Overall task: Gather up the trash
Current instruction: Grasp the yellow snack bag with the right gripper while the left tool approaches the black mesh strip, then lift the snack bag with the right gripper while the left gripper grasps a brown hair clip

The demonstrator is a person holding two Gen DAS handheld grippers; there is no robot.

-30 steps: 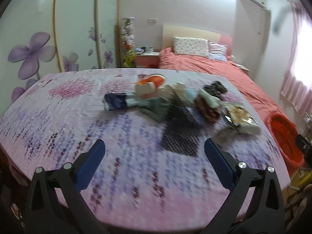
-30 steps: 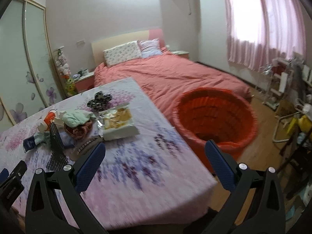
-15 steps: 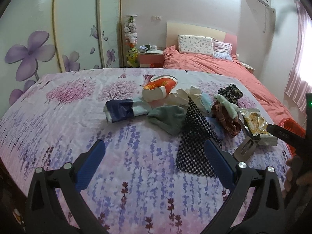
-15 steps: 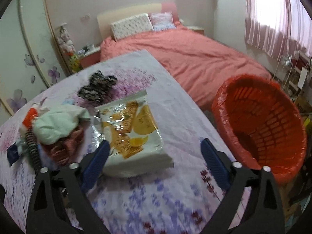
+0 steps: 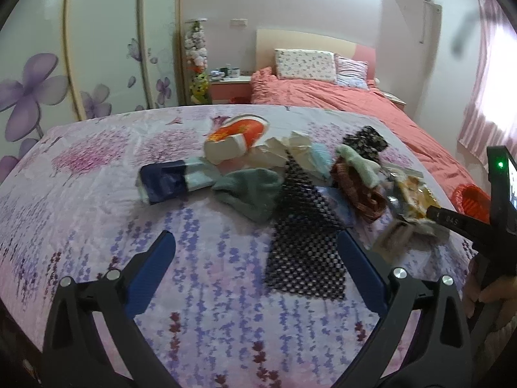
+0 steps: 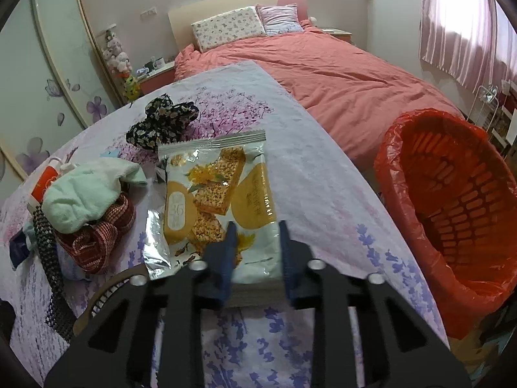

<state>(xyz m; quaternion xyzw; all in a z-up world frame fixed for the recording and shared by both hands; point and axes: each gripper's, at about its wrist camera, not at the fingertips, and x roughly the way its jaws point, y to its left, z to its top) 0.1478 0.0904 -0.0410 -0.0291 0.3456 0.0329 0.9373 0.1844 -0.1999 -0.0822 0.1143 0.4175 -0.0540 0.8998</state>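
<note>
While its jaws are closing on the near edge of the snack packet [image 6: 223, 200], the right gripper [image 6: 255, 239] pinches it on the flowered bedspread [image 6: 323, 194]; left gripper [image 5: 255, 258] gapes empty; orange bin [image 6: 452, 210] stands beyond.

Mint towel [image 6: 85, 190] atop red woven cloth [image 6: 97, 242]

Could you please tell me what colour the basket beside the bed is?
The basket is orange-red, lined with a matching bag; the right wrist view shows it best.
</note>
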